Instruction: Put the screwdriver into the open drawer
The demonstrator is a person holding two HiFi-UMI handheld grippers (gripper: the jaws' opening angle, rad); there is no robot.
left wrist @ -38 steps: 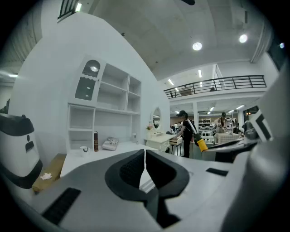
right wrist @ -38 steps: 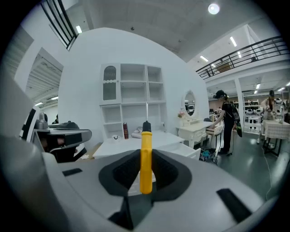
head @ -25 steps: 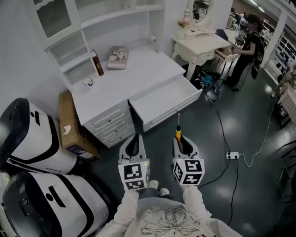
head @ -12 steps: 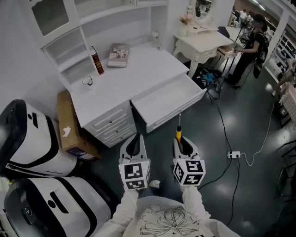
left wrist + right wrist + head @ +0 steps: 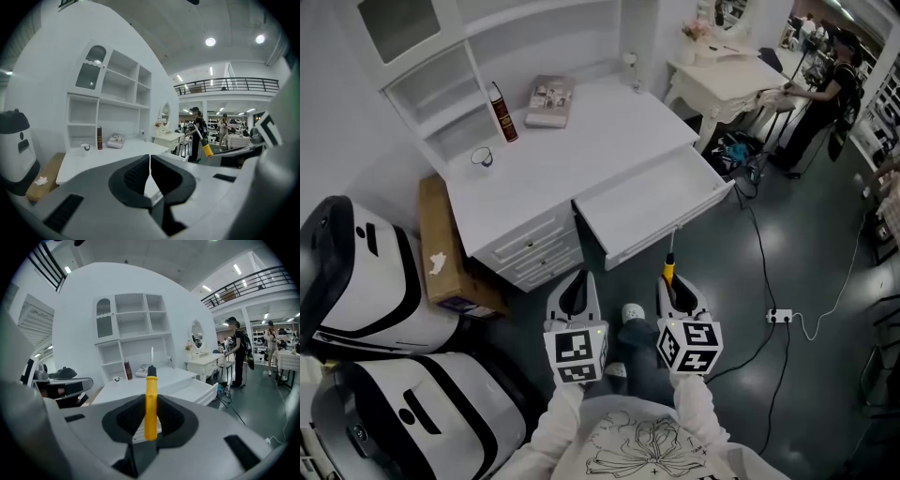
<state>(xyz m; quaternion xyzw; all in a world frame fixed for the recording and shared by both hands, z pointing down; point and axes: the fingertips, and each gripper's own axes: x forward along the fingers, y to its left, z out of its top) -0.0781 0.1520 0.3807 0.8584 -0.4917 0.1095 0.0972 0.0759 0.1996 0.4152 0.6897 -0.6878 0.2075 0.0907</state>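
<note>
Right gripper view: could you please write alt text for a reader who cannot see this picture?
The right gripper holds a yellow-handled screwdriver between its jaws, its shaft pointing toward a white desk whose drawer stands open. A person stands in the background at right.

Yellow handle, black collar, silver shaft on screwdriver (image 5: 150, 401). White desk (image 5: 581, 141), white drawer (image 5: 652, 202), white shelves (image 5: 441, 84). The left gripper (image 5: 573, 282) and right gripper (image 5: 673, 281) have white shells, black jaws, and cubes with black-on-white square markers. Dark grey floor (image 5: 806, 244). Brown cardboard box (image 5: 439, 246) left of desk. Dark red-brown bottle (image 5: 502, 112). Near-left machines (image 5: 366, 281) are white with black bands.
</note>
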